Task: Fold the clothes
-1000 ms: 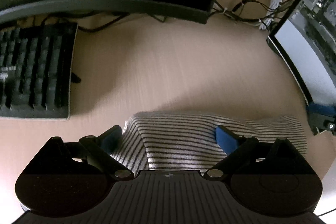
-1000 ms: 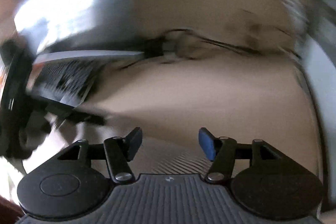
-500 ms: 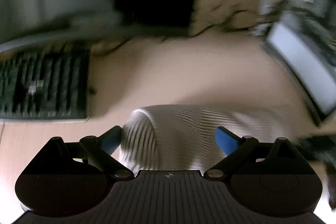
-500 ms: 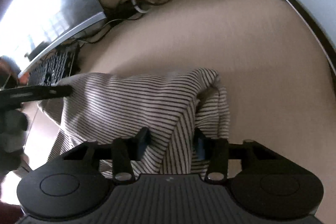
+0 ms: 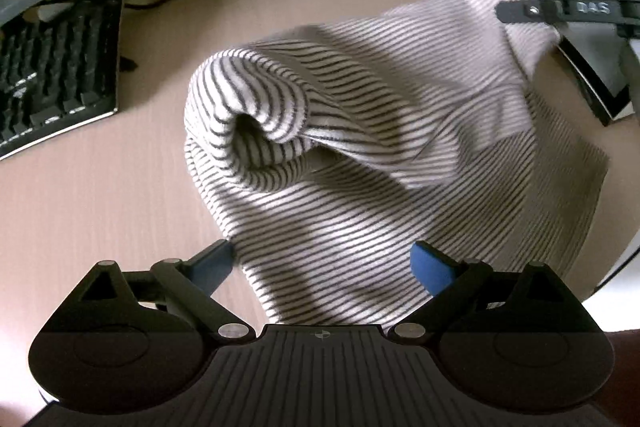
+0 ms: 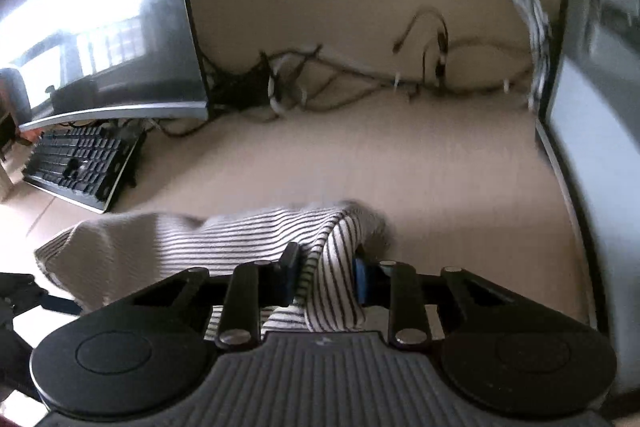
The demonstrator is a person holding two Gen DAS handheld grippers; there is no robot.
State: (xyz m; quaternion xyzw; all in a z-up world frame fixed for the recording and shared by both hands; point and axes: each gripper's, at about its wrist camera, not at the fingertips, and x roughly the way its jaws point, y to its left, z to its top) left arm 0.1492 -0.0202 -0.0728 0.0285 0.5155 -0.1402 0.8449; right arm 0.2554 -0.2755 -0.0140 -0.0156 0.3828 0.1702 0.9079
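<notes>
A black-and-white striped garment (image 5: pixel 360 147) lies bunched on the light wooden desk (image 5: pixel 100 207), its left side curled into a roll. My left gripper (image 5: pixel 324 265) is open just above the garment's near part, one blue pad at its left edge and the other over the cloth. In the right wrist view a raised fold of the garment (image 6: pixel 248 235) fills the gap of my right gripper (image 6: pixel 325 273). Its jaws are closing and both pads touch the cloth. One black finger (image 5: pixel 532 11) of that gripper holds the garment's far right corner up off the desk.
A black keyboard (image 5: pixel 56 75) lies to the left, below a curved monitor (image 6: pixel 100 27). A second monitor (image 6: pixel 592 107) stands close on the right. Tangled cables (image 6: pixel 340 79) run along the back of the desk. Bare desk stretches between the garment and the cables.
My right gripper came down onto the garment and narrowed around a fold of it. The far right corner has risen. My left gripper shifted so the rolled left side now lies ahead of it.
</notes>
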